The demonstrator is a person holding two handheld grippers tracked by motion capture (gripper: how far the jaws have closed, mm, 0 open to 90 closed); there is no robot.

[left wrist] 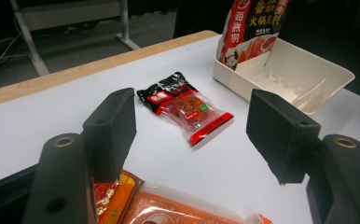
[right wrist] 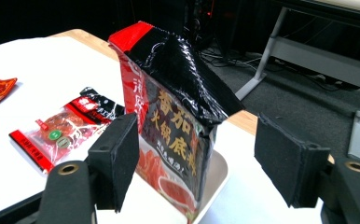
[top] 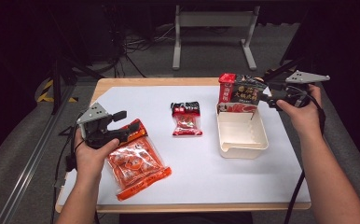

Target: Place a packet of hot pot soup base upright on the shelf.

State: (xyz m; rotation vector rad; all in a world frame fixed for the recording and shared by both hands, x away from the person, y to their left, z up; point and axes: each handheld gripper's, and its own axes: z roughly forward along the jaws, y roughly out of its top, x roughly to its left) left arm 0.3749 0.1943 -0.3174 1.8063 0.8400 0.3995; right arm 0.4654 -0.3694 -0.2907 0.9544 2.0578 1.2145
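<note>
A tall black and red bag stands upright at the far end of a cream tray. My right gripper is open at the bag's right edge. In the right gripper view the bag rises between the spread jaws of that gripper, unclamped. My left gripper hovers open over the top end of a large orange packet. A small red and black packet lies flat mid-table; in the left gripper view this packet lies beyond the open left gripper.
White paper covers the wooden table, whose edge shows at the far side. The rest of the tray holds nothing. A grey metal stand and cables sit on the floor behind the table.
</note>
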